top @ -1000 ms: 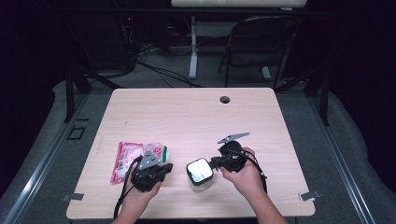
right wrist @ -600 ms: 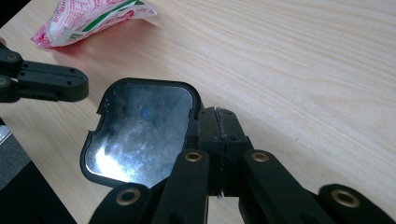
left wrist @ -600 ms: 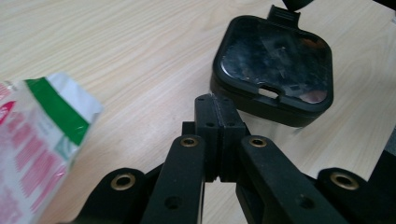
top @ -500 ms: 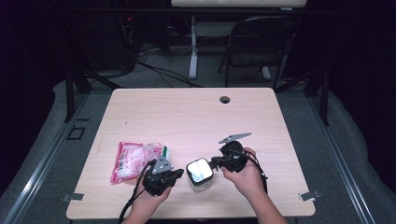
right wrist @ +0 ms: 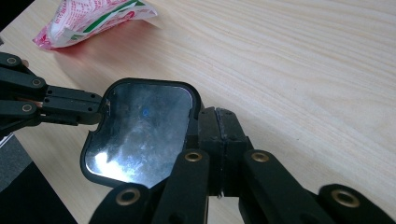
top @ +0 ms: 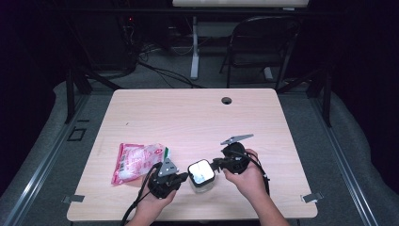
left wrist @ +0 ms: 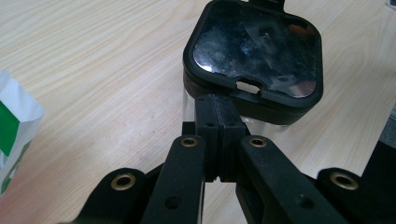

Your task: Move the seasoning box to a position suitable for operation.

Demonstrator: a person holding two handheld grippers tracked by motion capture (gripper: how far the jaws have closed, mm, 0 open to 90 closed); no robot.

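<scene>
Centrally, near the front edge of the wooden table [top: 188,117], stands a small clear container [top: 201,175] closed by a black-rimmed lid [left wrist: 256,51] with a glossy, reflective top panel. From above, glare whitens that panel and the container's body below the lid is barely visible; whether anything is inside cannot be told.

Left gripper [top: 181,177]: its jaws are closed, pad against pad, with nothing between them. In the left gripper view the closed tips [left wrist: 218,112] sit right at the lid's near rim, just below a small notch; whether they actually touch the rim cannot be made out, since the tips cover the spot. The right gripper view shows the same jaws arriving from its left side at the lid's edge.

Right gripper [top: 217,164]: its jaws are likewise pressed together and hold nothing. In the right gripper view the tips [right wrist: 217,122] lie against the opposite side of the lid, the contact line hidden by the rim.

A red, white and green plastic packet [top: 139,160] lies on the table just left of the left gripper; it is cut off at the frame edge in both gripper views, and its print is too small to read.
</scene>
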